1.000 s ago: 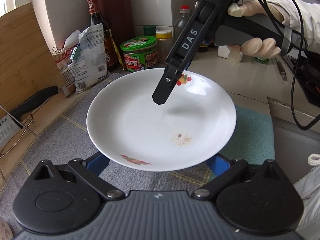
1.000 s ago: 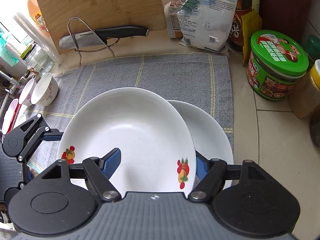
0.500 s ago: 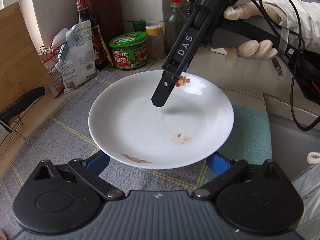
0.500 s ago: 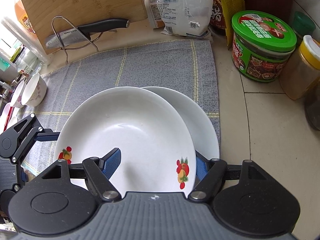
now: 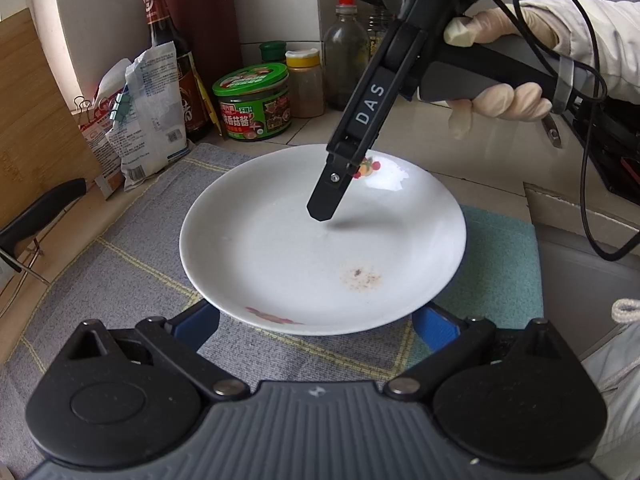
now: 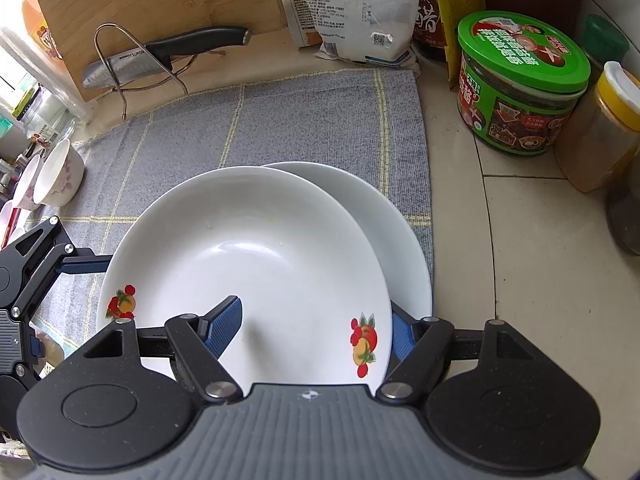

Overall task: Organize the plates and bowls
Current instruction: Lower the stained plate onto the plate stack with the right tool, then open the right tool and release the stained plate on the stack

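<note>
A white plate with fruit prints (image 6: pixel 248 256) hangs tilted above the cloth. My right gripper (image 6: pixel 316 316) is shut on its near rim, one blue pad (image 6: pixel 224 328) on the inner face and the other behind the rim. A second white plate (image 6: pixel 404 232) peeks out beneath it on the right. In the left wrist view the same upper plate (image 5: pixel 304 248) carries a brown stain, with the right gripper's black finger (image 5: pixel 332 188) reaching into it. My left gripper (image 5: pixel 318 318) has its jaws wide apart, tips hidden under the plate's near rim; its finger (image 6: pixel 80 264) runs under the plates.
Below lies a grey checked cloth (image 6: pixel 300 120), with a teal cloth (image 5: pixel 500 272) beside it. A green-lidded jar (image 6: pixel 520 80), spice jars, bottles and food bags (image 6: pixel 360 12) crowd the back. A knife on a wire stand (image 6: pixel 160 56) and small bowls (image 6: pixel 56 176) are at left.
The lower plate shows a little less beyond the upper plate's right rim. Both plates keep their places between the grippers, and the background has shifted slightly.
</note>
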Demonstrator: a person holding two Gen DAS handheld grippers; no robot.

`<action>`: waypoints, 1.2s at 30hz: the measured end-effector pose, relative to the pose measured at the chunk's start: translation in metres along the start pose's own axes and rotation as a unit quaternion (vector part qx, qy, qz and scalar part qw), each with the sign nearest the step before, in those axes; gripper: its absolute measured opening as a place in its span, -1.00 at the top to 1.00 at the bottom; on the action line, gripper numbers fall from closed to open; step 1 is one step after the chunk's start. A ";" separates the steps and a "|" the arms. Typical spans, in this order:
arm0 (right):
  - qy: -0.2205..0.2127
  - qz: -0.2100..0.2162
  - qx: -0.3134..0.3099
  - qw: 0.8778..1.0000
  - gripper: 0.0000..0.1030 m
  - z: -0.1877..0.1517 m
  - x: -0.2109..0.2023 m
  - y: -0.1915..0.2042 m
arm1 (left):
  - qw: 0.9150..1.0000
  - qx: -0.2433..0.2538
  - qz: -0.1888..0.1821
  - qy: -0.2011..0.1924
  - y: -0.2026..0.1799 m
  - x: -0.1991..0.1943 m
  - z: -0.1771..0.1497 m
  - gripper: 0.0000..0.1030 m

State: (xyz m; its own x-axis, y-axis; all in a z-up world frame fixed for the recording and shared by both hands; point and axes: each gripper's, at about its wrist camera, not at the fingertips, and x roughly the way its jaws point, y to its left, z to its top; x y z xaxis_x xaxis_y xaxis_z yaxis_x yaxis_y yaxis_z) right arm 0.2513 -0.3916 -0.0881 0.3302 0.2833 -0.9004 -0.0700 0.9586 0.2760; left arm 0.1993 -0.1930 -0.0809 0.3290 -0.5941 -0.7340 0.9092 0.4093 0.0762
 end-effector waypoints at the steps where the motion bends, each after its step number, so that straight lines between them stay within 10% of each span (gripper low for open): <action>1: 0.000 0.000 0.001 1.000 -0.55 0.001 0.000 0.000 | 1.000 0.000 0.000 0.000 0.000 0.000 0.000 -0.97; 36: -0.015 -0.033 -0.008 0.999 -0.77 -0.007 -0.016 0.006 | 1.000 0.022 0.000 -0.020 0.000 -0.010 -0.002 -0.97</action>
State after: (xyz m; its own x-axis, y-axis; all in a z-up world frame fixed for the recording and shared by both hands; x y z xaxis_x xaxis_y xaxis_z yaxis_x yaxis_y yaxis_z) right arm 0.2390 -0.3897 -0.0746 0.3626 0.2193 -0.9058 -0.0621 0.9754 0.2113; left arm 0.1952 -0.1861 -0.0751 0.3376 -0.6216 -0.7069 0.9194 0.3789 0.1059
